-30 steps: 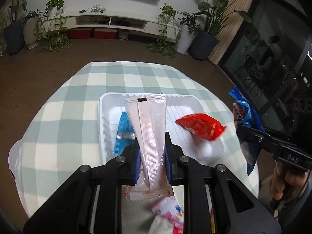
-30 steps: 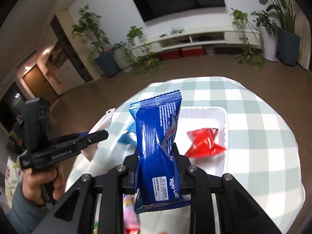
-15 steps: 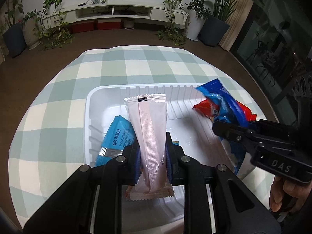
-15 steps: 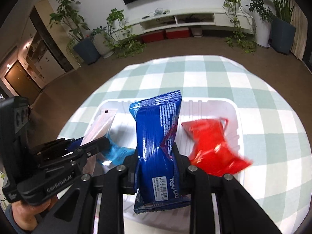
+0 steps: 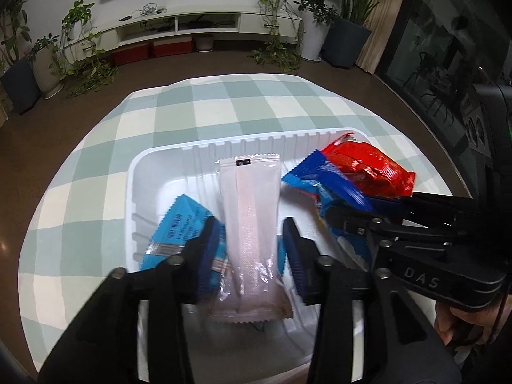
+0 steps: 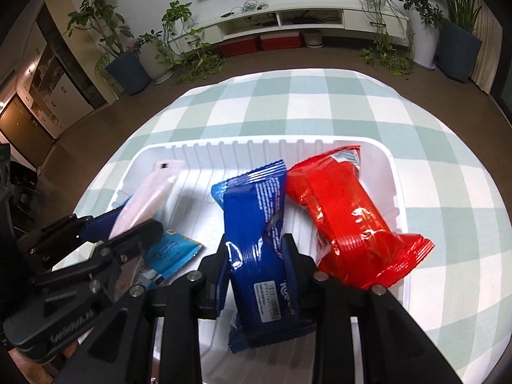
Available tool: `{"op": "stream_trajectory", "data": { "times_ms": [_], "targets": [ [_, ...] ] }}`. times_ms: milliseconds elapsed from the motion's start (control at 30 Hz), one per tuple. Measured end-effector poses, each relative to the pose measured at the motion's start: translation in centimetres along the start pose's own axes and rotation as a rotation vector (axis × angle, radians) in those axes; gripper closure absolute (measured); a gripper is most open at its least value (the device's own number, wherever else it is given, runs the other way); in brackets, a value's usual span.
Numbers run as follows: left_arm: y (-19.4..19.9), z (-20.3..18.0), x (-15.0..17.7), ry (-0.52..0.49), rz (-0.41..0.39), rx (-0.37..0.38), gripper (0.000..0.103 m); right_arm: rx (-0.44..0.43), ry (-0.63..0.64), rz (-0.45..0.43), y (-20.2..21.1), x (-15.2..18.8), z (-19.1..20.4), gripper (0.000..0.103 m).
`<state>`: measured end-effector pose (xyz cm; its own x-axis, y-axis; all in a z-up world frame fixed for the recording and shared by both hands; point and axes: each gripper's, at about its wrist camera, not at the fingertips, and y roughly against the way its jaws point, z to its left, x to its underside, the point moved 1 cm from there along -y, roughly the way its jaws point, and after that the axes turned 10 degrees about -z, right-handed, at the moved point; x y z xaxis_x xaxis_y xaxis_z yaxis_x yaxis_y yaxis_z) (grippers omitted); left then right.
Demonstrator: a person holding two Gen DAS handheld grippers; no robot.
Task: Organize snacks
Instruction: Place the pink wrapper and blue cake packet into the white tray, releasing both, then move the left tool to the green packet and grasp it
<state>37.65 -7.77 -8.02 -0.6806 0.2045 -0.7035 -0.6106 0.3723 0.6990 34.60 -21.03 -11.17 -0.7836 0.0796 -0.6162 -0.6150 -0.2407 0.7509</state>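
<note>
A white tray (image 5: 137,172) sits on the checked tablecloth (image 5: 192,112). My left gripper (image 5: 251,243) hangs low over the tray's near left part, its jaws opening. A pale pink packet (image 5: 249,211) stands between the fingers, with a gap on each side. Under it lies a light blue packet (image 5: 182,224). My right gripper (image 6: 256,256) is shut on a dark blue packet (image 6: 256,211), whose far end rests in the tray; its jaws are starting to open. A red packet (image 6: 339,211) lies at the tray's right side (image 6: 393,160), touching the dark blue one.
The two grippers are close side by side over the tray; the right gripper (image 5: 352,211) shows in the left wrist view. A hand (image 5: 457,326) holds it. Checked cloth lies bare beyond the tray. Potted plants and a low white TV unit (image 5: 192,28) stand far back.
Both grippers came down and forward into the tray with their packets. The left jaws have spread away from the pink packet. The dark blue packet now touches the tray beside the red one.
</note>
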Motion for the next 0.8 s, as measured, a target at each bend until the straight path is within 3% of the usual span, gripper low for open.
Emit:
{"op": "stream_trajectory", "data": {
  "times_ms": [333, 433, 500, 567, 700, 800],
  "targets": [
    [1.0, -0.1, -0.1, 0.008, 0.015, 0.018, 0.046, 0.012, 0.009, -0.025, 1.4, -0.2, 0.0, 0.063],
    [2.9, 0.1, -0.4, 0.018, -0.007, 0.034, 0.042, 0.002, 0.018, -0.07, 3.3, -0.9, 0.3, 0.046],
    [5.1, 0.3, -0.8, 0.02, -0.05, 0.034, 0.032, -0.016, 0.02, -0.111, 4.9, -1.3, 0.4, 0.032],
    [7.7, 0.8, -1.1, 0.037, -0.099, 0.042, 0.026, -0.038, 0.013, -0.158, 7.2, -1.9, 0.5, 0.025],
    [13.2, 1.5, -0.9, 0.058, -0.185, 0.084, 0.015, -0.103, -0.01, -0.242, 12.4, -2.7, 0.6, 0.02],
    [17.5, 1.5, 0.2, 0.024, -0.243, 0.122, 0.006, -0.169, -0.008, -0.335, 17.8, -2.5, 0.8, 0.01]
  ]
}}
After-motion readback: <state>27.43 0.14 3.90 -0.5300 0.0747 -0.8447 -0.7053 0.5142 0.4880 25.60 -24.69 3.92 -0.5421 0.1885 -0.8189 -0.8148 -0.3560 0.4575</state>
